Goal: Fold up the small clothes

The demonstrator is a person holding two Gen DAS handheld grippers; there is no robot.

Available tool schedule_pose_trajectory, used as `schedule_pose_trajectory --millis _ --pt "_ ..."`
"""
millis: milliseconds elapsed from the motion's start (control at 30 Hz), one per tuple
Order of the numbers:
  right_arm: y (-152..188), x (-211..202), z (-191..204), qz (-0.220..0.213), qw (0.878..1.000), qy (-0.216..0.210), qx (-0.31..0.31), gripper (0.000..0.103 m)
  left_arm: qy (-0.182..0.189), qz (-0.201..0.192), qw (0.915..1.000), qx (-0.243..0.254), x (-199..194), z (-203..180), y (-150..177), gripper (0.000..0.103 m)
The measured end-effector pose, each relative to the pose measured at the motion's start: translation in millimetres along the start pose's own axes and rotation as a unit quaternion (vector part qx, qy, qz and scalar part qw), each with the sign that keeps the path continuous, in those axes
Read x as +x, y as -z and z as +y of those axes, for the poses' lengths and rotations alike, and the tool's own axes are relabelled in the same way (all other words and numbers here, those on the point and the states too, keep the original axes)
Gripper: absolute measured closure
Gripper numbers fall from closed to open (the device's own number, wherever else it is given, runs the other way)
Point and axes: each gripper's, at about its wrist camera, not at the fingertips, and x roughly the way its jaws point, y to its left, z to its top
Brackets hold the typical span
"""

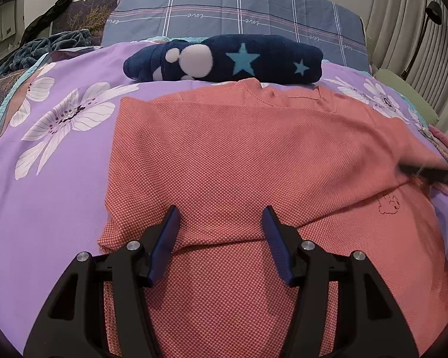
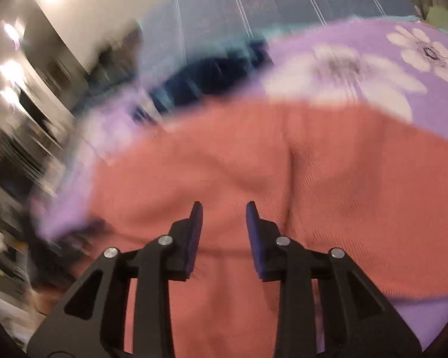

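Note:
A coral-pink knit shirt (image 1: 239,155) lies spread on the purple flowered bedspread (image 1: 59,164), its left side folded in over the body. My left gripper (image 1: 221,211) is open and empty, just above the shirt's near part. The right wrist view is motion-blurred; there my right gripper (image 2: 224,205) is open and empty over the same pink shirt (image 2: 283,173). A dark blurred piece of the right gripper (image 1: 427,173) shows at the shirt's right edge in the left wrist view.
A folded navy fleece garment with stars and white dots (image 1: 224,59) lies beyond the shirt's collar. A blue plaid pillow (image 1: 239,9) is behind it. Dark clothes (image 1: 44,47) are piled at far left. Curtains (image 1: 409,29) hang at right.

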Motion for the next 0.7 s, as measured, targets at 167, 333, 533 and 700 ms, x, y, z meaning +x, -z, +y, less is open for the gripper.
schedule_pose_trajectory --millis 167,333,533,700 --pt "14 -38 3 -0.049 0.999 0.022 0.002 0.069 -0.001 0.0 1.0 0.001 0 0 0 0.044" --pt "45 -117 -60 -0.159 0.982 0.067 0.082 0.064 -0.003 0.0 1.0 0.003 0 -1 1 0.044" --pt "111 -202 -193 -0.271 0.897 0.131 0.325 0.059 -0.003 -0.001 1.0 0.006 -1 -2 2 0.039" --pt "131 -220 -252 -0.295 0.854 0.136 0.405 0.053 -0.008 0.0 0.9998 0.02 0 -8 1 0.035"
